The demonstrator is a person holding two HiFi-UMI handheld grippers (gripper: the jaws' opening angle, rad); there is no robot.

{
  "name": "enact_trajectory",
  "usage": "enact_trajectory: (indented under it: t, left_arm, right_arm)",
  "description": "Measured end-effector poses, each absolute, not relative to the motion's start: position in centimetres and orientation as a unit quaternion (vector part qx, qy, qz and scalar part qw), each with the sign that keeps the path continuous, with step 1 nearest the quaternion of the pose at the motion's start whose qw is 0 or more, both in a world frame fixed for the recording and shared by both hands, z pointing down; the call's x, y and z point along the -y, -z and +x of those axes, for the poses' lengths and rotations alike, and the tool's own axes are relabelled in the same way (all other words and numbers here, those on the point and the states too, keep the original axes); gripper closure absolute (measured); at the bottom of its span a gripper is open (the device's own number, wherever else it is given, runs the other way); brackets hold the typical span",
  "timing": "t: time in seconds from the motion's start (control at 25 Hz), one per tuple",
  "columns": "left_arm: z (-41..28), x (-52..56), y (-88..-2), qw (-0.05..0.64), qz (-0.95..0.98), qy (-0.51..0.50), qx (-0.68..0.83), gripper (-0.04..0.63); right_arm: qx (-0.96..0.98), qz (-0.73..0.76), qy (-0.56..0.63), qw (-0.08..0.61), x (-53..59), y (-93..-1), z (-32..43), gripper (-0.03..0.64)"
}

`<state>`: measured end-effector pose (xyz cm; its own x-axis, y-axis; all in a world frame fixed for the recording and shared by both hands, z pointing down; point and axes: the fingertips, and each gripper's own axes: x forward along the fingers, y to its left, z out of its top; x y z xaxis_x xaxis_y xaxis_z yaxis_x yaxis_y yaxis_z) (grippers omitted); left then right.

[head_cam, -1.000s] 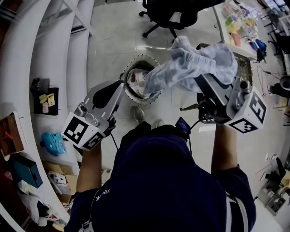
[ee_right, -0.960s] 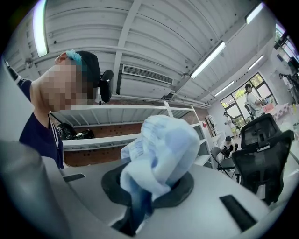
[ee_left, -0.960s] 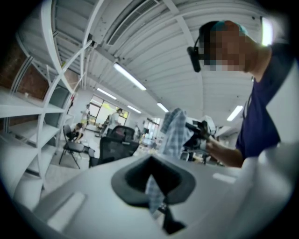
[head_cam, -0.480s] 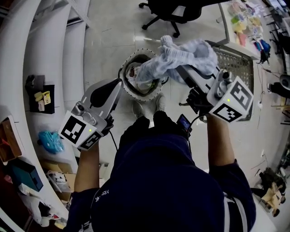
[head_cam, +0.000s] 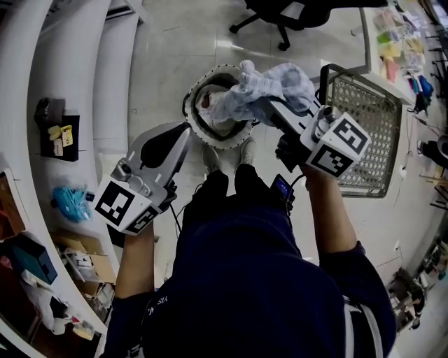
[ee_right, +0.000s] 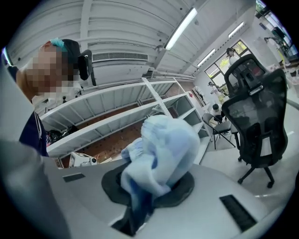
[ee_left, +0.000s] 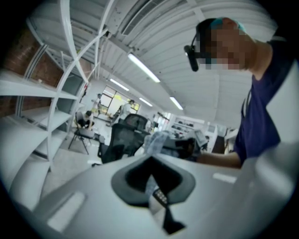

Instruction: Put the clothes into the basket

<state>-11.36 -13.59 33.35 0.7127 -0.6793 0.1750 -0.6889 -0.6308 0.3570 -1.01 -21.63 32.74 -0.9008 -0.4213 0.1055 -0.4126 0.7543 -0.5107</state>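
The right gripper (head_cam: 271, 113) had its jaws clamped nearly together on a pale blue garment (head_cam: 269, 85), which bunched up out of the dark pads in the right gripper view and hid most of the gap between them. In the head view the garment hung just above the right side of a round laundry basket (head_cam: 189, 119) that stood on the pale tiled floor (head_cam: 175, 49); its loose end lay across the basket's opening, though whether it touched the rim could not be told. More clothes (head_cam: 208, 105) lay inside the basket. The left gripper (head_cam: 185, 134) was held low beside the basket's left side, its 2 jaws together with nothing between them. The person's 2 shoes (head_cam: 243, 151) stood just beside the basket's near rim. A wire mesh crate (head_cam: 360, 133) stood to the right of the right gripper, an office chair (head_cam: 294, 12) beyond the basket, and white shelving (head_cam: 70, 84) ran along the left.
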Motion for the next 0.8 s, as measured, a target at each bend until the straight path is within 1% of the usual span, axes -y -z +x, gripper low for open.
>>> enact_trajectory:
  t: [0.16,0.52,0.8]
  left_arm:
    - [-11.5,14.0,-34.2,0.21,0.896,-0.019,0.39,0.592]
    - [-10.9,14.7,-35.7,0.22,0.89,-0.032,0.398,0.592]
    - [-9.8,15.2,-39.3,0.249,0.883,-0.044,0.396,0.592]
  right_arm:
    - [-0.93,-0.222,0.293,-0.003,22.4,-35.8,-1.4,0.568]
    - [-0.922,-0.231,0.306,-0.059,23.0,-43.9,-2.3,0.568]
    - [-0.917,-0.235,0.305,-0.104,23.2,-50.4,-3.4,0.568]
